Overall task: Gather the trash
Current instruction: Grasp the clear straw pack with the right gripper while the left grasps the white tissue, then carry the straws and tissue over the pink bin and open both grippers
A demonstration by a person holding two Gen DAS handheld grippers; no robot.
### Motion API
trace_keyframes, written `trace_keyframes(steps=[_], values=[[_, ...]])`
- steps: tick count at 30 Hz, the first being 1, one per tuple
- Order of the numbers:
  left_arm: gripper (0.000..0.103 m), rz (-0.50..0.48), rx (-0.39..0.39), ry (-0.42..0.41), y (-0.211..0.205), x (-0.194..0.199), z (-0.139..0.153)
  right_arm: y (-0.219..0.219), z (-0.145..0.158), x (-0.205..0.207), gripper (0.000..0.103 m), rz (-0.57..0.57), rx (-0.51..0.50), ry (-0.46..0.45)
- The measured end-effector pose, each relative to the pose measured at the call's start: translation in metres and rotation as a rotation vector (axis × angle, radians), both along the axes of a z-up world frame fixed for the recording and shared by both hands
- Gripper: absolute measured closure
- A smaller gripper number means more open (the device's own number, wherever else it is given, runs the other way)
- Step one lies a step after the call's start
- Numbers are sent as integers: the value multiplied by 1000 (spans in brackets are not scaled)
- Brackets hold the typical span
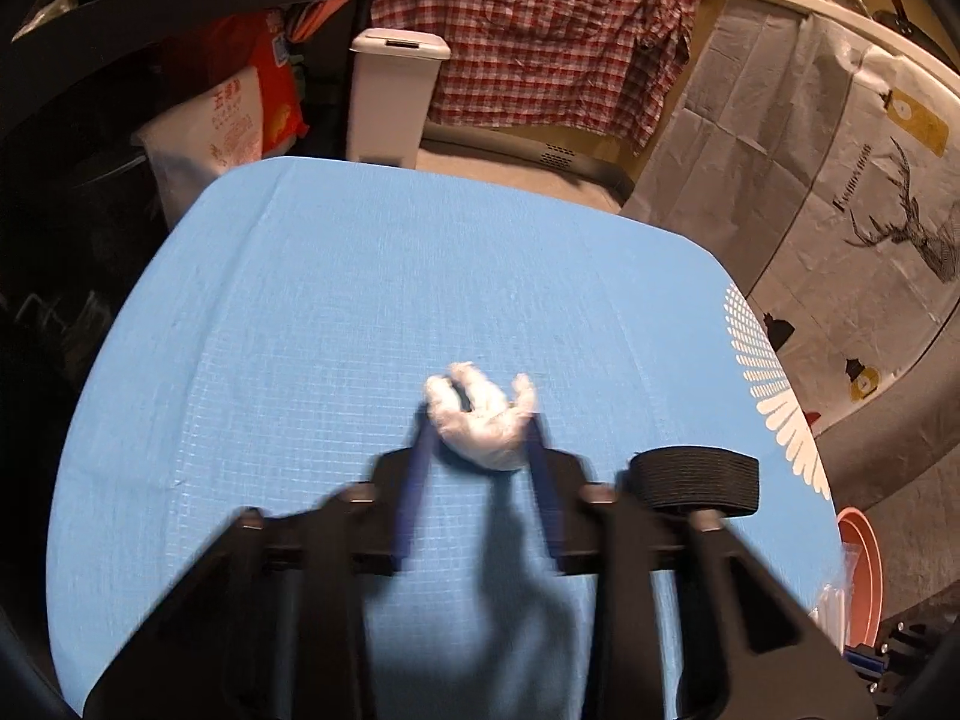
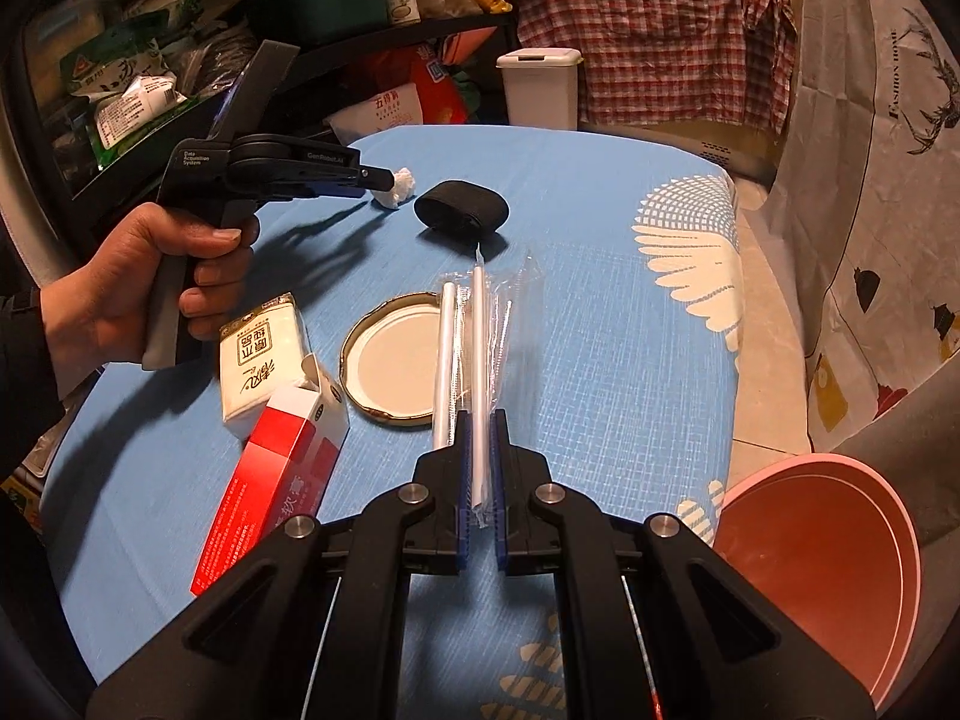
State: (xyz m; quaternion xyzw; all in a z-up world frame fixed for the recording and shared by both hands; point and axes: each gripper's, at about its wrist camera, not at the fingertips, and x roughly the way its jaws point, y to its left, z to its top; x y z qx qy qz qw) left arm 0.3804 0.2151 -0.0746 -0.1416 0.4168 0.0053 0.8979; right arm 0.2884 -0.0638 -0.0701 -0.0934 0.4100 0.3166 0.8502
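A crumpled white tissue [image 1: 480, 420] lies between the blue fingers of my left gripper [image 1: 478, 414], which close on its sides just above the blue tablecloth [image 1: 336, 300]. The same tissue [image 2: 397, 186] shows at the left gripper's tip [image 2: 384, 179] in the right wrist view. My right gripper [image 2: 478, 420] is shut on wrapped white straws [image 2: 480, 360] in clear plastic, holding them over the table. A pink bin [image 2: 840, 564] stands at the table's right edge.
On the table are a black elastic band roll [image 2: 462, 209], a gold-rimmed jar lid [image 2: 393, 360], a white tissue pack [image 2: 261, 360] and a red-white carton [image 2: 276, 480]. A white lidded bin [image 2: 540, 90] stands behind the table; cluttered shelves are at left.
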Motion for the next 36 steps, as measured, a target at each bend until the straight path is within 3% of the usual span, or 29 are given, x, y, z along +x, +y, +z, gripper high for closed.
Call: trace_keyframes(steps=[4,10,18,29,36], values=[[91,-24,28,-5,-6,-2,4,-2,2,1,97,-10,2,-1],[92,-33,79,-18,-15,-16,15,-6,12,-2,97,-19,14,-29],[92,-41,147,-92,-36,-51,52,-16,28,-6,97,-56,26,-71],[92,-70,170,-187,-82,-121,108,-36,63,-22,97,-122,97,-137],[92,-69,131,-194,-103,-164,125,-54,94,-34,97,-157,151,-189]])
